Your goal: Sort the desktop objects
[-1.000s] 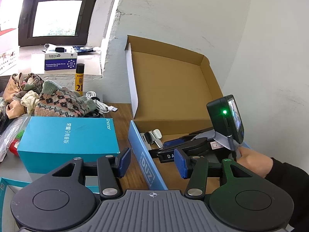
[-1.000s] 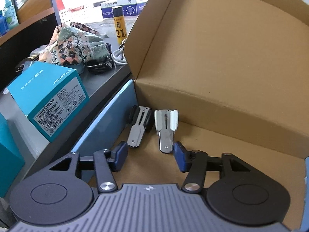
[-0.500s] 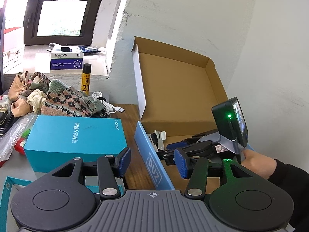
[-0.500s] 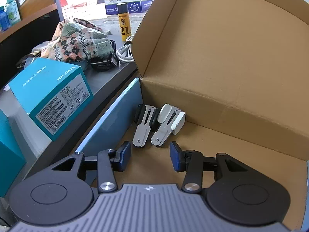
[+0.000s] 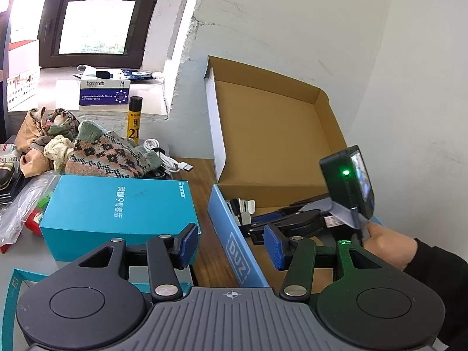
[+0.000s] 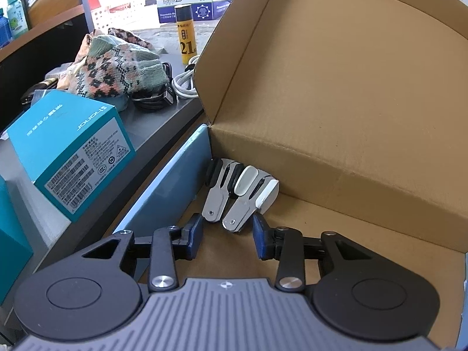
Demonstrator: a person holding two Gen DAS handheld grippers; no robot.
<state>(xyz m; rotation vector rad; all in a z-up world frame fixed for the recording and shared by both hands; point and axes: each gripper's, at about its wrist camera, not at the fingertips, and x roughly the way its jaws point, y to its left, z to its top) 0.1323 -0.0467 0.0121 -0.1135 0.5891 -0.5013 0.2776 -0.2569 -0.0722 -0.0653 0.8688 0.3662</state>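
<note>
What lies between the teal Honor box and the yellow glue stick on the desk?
The patterned knit sock lies between the teal Honor box and the yellow glue stick, with a coiled white cable beside it. The left wrist view shows this best.

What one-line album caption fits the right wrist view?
Open right gripper poised over two clips lying side by side in a cardboard box.

Two clips (image 6: 237, 194) – one cardboard box (image 6: 351, 87); one teal carton (image 6: 67, 146); one glue stick (image 6: 185, 33)
</note>
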